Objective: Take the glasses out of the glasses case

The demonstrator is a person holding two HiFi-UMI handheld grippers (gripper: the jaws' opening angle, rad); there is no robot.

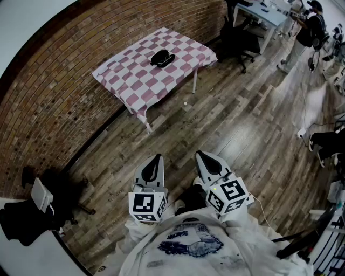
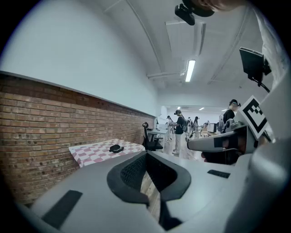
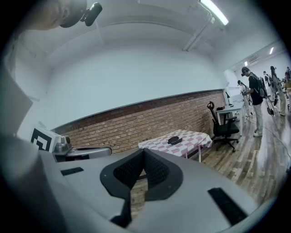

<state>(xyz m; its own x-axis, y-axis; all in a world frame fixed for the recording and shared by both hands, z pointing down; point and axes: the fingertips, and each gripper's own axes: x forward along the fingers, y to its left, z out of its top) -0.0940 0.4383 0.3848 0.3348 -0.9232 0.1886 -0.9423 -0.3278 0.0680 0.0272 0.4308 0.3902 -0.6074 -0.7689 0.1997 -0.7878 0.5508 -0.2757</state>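
Note:
A dark glasses case (image 1: 161, 58) lies near the middle of a small table with a pink-and-white checked cloth (image 1: 135, 81), far ahead by the brick wall. I cannot make out the glasses from here. The case also shows small and distant in the left gripper view (image 2: 116, 148) and the right gripper view (image 3: 173, 140). Both grippers are held close to the person's body, well away from the table. My left gripper (image 1: 157, 159) (image 2: 146, 154) is shut and holds nothing. My right gripper (image 1: 202, 156) (image 3: 144, 151) also has its jaws together, with nothing in them.
Wooden floor (image 1: 226, 124) stretches between me and the table. A brick wall (image 1: 64, 108) runs behind it. A black office chair (image 1: 240, 38) and a desk (image 1: 264, 13) stand right of the table, a person (image 1: 302, 35) beyond. Dark equipment (image 1: 38, 207) sits at lower left.

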